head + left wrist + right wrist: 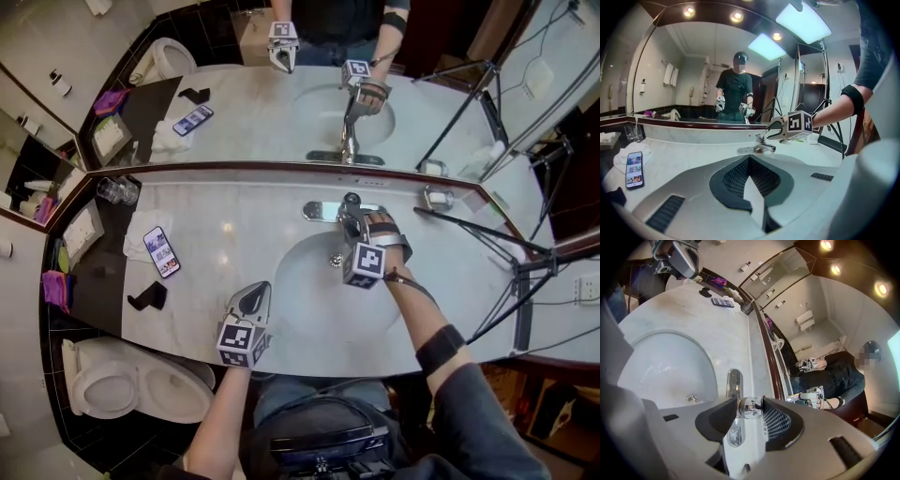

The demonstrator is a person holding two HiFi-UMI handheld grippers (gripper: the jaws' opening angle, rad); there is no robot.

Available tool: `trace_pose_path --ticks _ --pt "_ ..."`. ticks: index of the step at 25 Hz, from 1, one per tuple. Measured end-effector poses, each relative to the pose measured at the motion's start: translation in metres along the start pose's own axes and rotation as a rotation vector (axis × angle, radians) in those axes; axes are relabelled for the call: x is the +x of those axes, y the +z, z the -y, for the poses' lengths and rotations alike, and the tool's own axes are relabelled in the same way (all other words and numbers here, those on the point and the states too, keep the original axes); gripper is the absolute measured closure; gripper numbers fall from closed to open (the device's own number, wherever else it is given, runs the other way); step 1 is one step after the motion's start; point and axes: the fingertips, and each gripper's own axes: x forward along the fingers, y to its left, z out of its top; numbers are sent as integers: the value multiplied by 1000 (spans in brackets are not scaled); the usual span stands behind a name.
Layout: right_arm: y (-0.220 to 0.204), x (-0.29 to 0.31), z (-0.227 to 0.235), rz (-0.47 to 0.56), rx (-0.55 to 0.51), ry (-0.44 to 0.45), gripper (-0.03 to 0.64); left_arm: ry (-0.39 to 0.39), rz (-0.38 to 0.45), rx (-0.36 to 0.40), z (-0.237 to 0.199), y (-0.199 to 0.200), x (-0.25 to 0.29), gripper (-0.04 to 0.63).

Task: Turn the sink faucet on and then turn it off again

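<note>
The right gripper (750, 404), right under its own camera, has its fingers (717, 420) apart, and the chrome knob of the faucet handle (751, 408) sits between the pads, close on both sides but not visibly squeezed. Just past those fingertips the faucet (734, 380) stands at the back of the white basin (656, 362), whose drain (692, 399) lies to their left.

The left gripper (251, 298), fingers pressed together and empty, hangs over the front edge of the pale marble counter (244, 234). Well left of its fingertips a phone (160, 251) lies screen-up, partly on a white cloth (134, 246). A black object (148, 297) is nearer the edge and glasses (118, 190) stand in the back corner.

Beyond both sets of fingers a mirror (244, 112) runs along the counter's dark-trimmed back. A toilet (112, 384) stands off the counter's left end and a tripod (522, 314) stands at the right
</note>
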Motion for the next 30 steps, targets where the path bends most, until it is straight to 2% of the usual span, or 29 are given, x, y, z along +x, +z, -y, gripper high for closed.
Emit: trace_pose_path --ticks 9,30 --pt "-12 12 -11 -19 -67 3 451 -10 0 -7 3 0 10 600" --pt "-11 11 -16 -33 -59 12 460 -22 -10 -18 4 -3 20 600"
